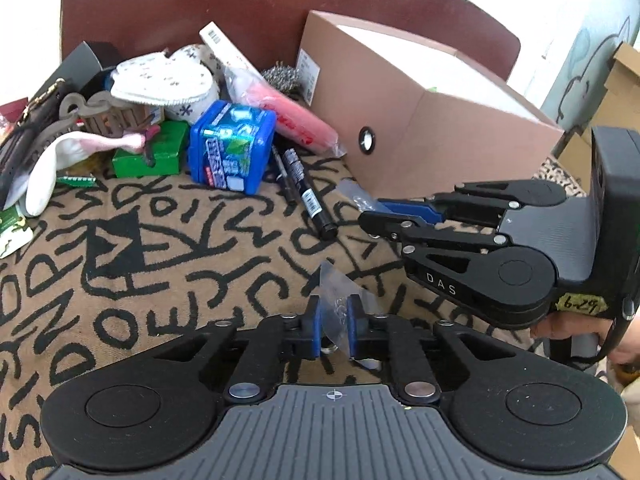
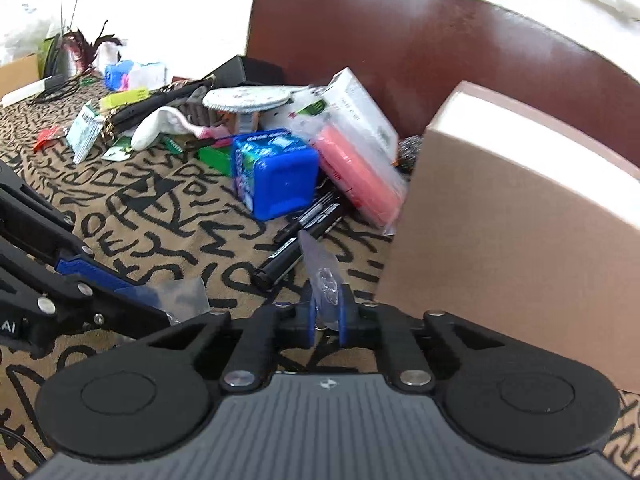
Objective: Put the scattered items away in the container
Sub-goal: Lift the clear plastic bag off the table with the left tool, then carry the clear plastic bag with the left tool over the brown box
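Observation:
My left gripper [image 1: 334, 322] is shut on a small clear plastic bag [image 1: 338, 298] and holds it over the patterned cloth. My right gripper [image 2: 325, 316] is shut on another clear plastic bag [image 2: 320, 270]; in the left wrist view it [image 1: 366, 214] sits beside the brown cardboard box [image 1: 420, 120], with the bag [image 1: 354, 196] sticking out at its tip. The box [image 2: 500, 220] stands at the right, open at the top. The left gripper [image 2: 168, 312] with its bag [image 2: 180, 294] also shows low at the left of the right wrist view.
A pile lies behind: a blue tin [image 1: 232, 146], black markers [image 1: 304, 196], a pink packet [image 1: 298, 118], a green box [image 1: 150, 152], a white sock [image 1: 56, 164], white pads [image 1: 160, 80]. A brown chair back [image 1: 240, 8] stands behind. The patterned cloth [image 1: 140, 272] covers the surface.

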`<action>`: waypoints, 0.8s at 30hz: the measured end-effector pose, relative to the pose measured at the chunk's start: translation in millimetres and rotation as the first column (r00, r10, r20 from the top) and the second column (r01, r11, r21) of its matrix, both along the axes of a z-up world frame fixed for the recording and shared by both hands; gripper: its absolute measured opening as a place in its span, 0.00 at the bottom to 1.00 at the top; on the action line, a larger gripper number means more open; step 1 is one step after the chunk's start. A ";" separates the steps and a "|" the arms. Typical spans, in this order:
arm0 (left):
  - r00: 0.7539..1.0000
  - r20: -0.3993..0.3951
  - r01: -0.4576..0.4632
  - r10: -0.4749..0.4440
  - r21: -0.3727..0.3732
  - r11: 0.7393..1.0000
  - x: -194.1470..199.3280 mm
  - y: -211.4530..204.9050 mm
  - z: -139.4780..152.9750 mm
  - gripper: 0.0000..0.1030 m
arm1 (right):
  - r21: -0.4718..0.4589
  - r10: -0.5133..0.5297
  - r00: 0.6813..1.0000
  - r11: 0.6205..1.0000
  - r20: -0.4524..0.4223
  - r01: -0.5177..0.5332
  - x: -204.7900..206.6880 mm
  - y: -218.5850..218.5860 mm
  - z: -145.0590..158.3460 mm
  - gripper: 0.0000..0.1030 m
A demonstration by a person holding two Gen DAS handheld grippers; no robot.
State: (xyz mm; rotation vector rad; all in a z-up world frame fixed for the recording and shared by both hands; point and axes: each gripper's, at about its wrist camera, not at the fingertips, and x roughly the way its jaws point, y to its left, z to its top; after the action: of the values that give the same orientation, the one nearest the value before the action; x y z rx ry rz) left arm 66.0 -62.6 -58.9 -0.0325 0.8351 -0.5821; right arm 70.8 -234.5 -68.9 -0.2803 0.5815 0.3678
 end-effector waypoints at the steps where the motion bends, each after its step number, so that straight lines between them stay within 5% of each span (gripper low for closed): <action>1: 1.000 0.004 0.004 -0.004 -0.007 1.000 -1.0 -0.8 2.2 0.05 | 0.006 -0.005 1.000 1.000 0.003 0.005 -1.8 -1.8 1.3 0.10; 8: 0.999 0.021 0.048 -0.048 0.001 0.999 -5.2 -19.6 6.9 0.05 | 0.059 -0.068 0.998 0.996 -0.014 0.069 -9.6 -18.4 2.6 0.08; 12: 0.997 0.039 0.059 -0.060 0.022 0.998 -6.6 -30.7 5.7 0.16 | 0.080 -0.094 0.995 0.992 -0.017 0.095 -11.0 -24.5 2.0 0.02; 15: 0.997 0.037 0.066 -0.067 0.031 0.997 -4.3 -34.0 4.2 0.04 | 0.100 -0.104 0.994 0.989 -0.024 0.106 -10.5 -26.9 3.7 0.01; 24: 0.997 0.055 0.060 -0.061 0.033 0.998 -12.6 -29.4 12.8 0.02 | 0.138 -0.105 0.994 0.985 -0.028 0.108 -19.3 -30.1 12.8 0.01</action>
State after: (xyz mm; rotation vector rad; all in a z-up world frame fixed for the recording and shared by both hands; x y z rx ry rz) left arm 53.5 -92.0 -46.2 0.0381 0.7928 -0.6239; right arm 51.5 -264.6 -56.1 -0.1111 0.5858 0.3068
